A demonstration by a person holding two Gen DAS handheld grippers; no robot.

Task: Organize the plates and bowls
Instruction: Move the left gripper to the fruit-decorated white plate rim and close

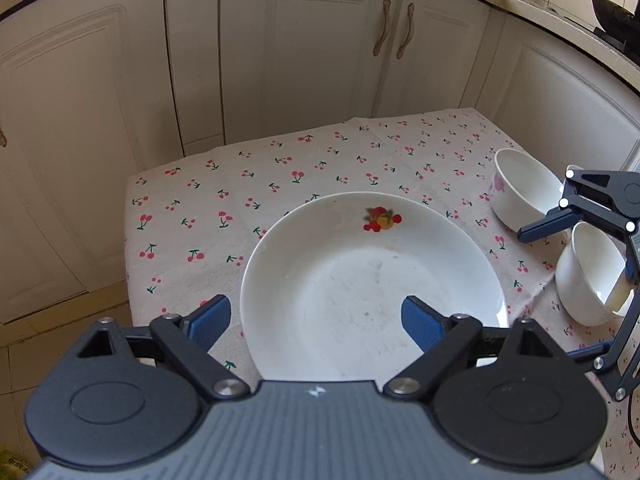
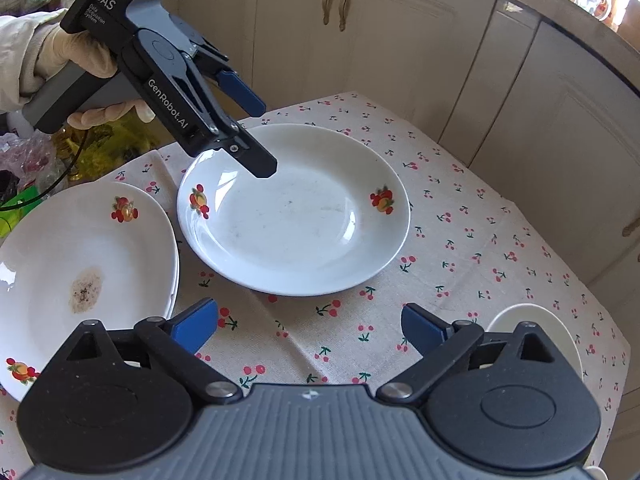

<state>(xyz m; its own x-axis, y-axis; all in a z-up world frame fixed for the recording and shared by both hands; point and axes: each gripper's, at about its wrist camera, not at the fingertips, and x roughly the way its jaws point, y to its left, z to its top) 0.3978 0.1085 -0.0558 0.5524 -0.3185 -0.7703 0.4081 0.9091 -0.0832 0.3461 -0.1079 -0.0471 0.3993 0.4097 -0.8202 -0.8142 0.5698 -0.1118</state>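
Note:
A white plate with fruit prints [image 1: 372,276] [image 2: 294,210] lies in the middle of the cherry-print tablecloth. My left gripper [image 1: 316,320] [image 2: 262,136] is open and empty, hovering over the plate's near-left rim. A stack of similar plates [image 2: 84,264], the top one stained, sits left of it. Two white bowls [image 1: 524,188] [image 1: 592,276] stand at the right edge; one shows in the right wrist view [image 2: 532,320]. My right gripper [image 2: 310,326] [image 1: 560,284] is open and empty, above the cloth near the bowls.
The small table [image 1: 256,184] stands in front of white kitchen cabinets [image 1: 312,52]. A worktop with a black pan [image 1: 616,16] runs at the upper right. Bags and a bottle of oil [image 2: 72,144] lie beyond the table's left side.

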